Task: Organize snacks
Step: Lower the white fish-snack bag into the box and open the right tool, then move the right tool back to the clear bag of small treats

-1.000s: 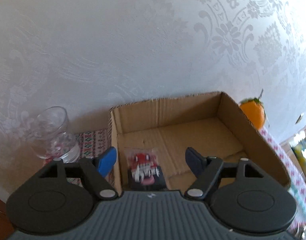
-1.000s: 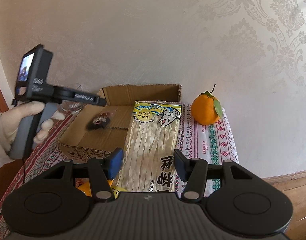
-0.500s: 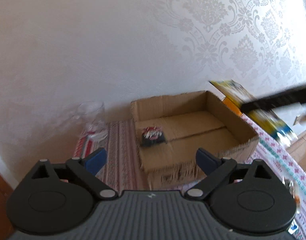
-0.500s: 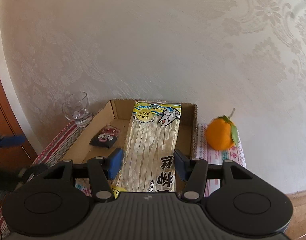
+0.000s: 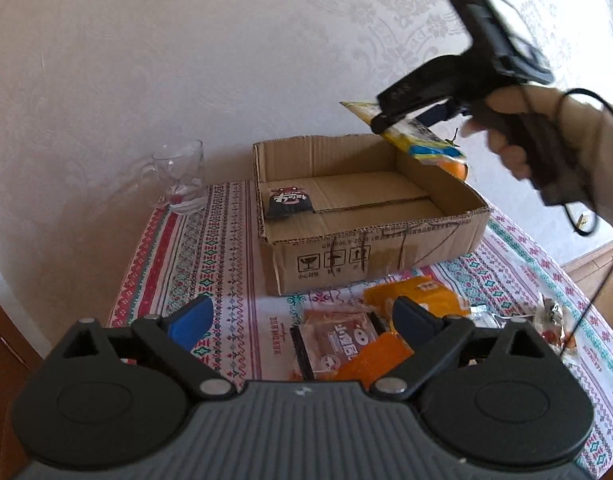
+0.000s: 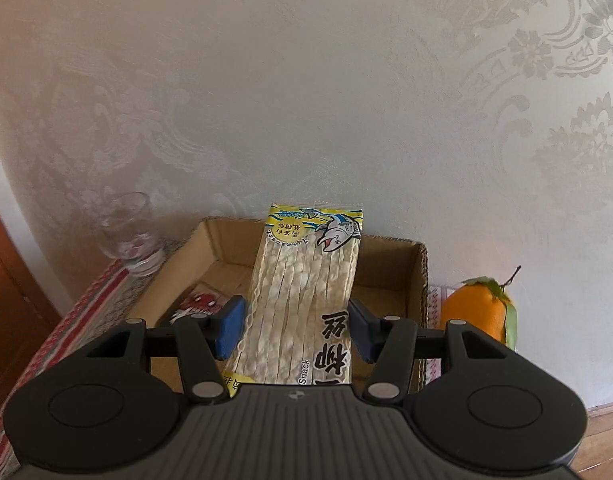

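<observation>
Snack packet in hand: the right tongs (image 6: pixel 294 330) are carrying a long flat yellow-topped fish-strip packet (image 6: pixel 302 292) above the open brown cardboard box (image 5: pixel 446 236), which is sitting at the desk's far edge by the wall. Their jaws are opening now with the packet between them, and the pads are looking just clear of its sides, so it is probably being let go into the box. The packet is looking light, stiff and slick-filmed, so holding it across its narrow width near one end seems safest. A small black-and-red snack pouch (image 5: pixel 287 202) is already lying in the box's far left corner. The left tongs (image 5: pixel 302 318) are standing wide open and empty over the orange snack packets (image 5: pixel 346 344) that are lying on the patterned tablecloth (image 5: pixel 194 256) at the desk's near edge; these seem soft, crinkly and light. A clear glass mug (image 5: pixel 182 176) and an orange fruit (image 6: pixel 480 310) are flanking the box.
</observation>
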Action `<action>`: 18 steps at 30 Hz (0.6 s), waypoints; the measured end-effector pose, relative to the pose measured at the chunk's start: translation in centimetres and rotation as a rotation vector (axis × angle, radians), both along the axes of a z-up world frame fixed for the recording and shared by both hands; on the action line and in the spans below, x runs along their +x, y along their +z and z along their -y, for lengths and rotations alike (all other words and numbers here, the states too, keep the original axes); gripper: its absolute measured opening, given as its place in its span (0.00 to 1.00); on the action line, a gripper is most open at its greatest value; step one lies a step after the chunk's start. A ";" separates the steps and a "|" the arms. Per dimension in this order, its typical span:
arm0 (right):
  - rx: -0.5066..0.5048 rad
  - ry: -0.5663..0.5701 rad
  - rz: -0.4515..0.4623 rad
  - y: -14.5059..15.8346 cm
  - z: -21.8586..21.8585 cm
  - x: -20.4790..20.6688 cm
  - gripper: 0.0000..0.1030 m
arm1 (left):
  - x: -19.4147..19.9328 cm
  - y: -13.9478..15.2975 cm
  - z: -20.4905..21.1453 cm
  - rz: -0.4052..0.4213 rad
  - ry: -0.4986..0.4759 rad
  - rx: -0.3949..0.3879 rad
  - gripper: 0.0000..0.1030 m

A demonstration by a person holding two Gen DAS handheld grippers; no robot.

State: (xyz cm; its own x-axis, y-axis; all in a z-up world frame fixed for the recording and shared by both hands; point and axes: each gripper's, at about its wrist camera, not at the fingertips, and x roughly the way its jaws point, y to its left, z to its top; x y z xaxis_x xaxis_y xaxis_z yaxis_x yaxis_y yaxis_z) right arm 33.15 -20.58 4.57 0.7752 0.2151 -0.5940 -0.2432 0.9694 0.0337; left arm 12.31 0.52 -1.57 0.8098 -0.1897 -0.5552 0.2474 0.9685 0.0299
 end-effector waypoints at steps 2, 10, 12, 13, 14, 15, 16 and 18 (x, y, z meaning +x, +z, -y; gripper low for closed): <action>-0.008 -0.008 -0.004 -0.4 -0.1 0.5 0.80 | -0.2 -0.1 0.0 -0.004 -0.001 -0.002 0.93; -0.014 -0.037 0.050 0.1 1.0 -2.3 1.00 | -0.3 -0.1 -0.7 -0.006 0.025 -0.016 0.93; -0.018 -0.037 0.055 0.2 1.1 -3.0 1.00 | -0.4 0.0 -0.9 -0.004 0.029 -0.018 0.93; -0.024 -0.039 0.061 0.2 1.1 -3.5 1.00 | -0.5 0.0 -0.9 -0.003 0.030 -0.017 0.93; -0.029 -0.038 0.066 0.3 1.1 -4.0 1.00 | -0.5 0.0 -0.9 -0.002 0.030 -0.013 0.94; -0.033 -0.036 0.068 0.2 1.2 -4.7 1.00 | -0.6 0.0 -0.9 -0.003 0.032 -0.009 0.93; -0.033 -0.035 0.071 0.2 1.3 -5.5 1.00 | -0.7 0.0 -0.9 -0.004 0.033 -0.008 0.93; -0.037 -0.036 0.073 0.0 1.3 -6.7 1.00 | -0.9 0.0 -1.0 -0.003 0.029 -0.010 0.93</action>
State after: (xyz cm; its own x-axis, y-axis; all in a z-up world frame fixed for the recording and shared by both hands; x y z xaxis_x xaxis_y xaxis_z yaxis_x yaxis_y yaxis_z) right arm 26.48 -21.88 4.60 0.8234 0.1651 -0.5430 -0.2088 0.9778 -0.0192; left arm 11.43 1.56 -1.56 0.8133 -0.1719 -0.5559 0.2192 0.9755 0.0190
